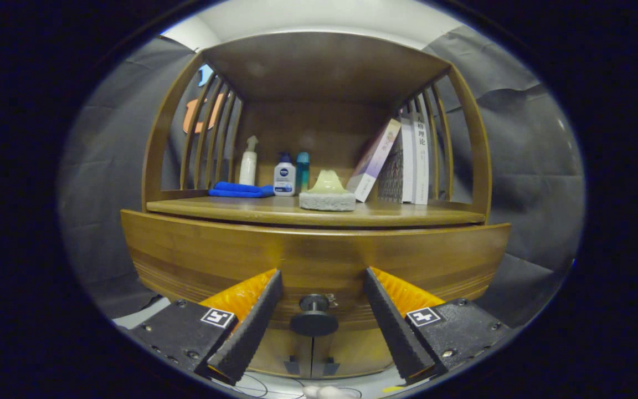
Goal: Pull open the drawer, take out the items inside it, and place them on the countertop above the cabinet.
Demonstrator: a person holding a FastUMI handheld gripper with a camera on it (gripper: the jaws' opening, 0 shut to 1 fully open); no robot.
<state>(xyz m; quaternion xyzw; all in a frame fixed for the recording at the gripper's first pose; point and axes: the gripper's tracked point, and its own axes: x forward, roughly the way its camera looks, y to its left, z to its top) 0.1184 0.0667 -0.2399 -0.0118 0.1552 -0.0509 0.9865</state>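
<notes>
Jaws (323, 318) gape wide with the drawer's (313, 266) small round knob (314, 321) midway between them, so you'd pinch that hard, likely slippery stub squarely, expecting a stiff wooden front.

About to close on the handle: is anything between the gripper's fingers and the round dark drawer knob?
Nothing visible. The gripper is open, its fingers flanking the round dark drawer knob, which sits between them with a clear gap on each side, on the wooden drawer front.
</notes>
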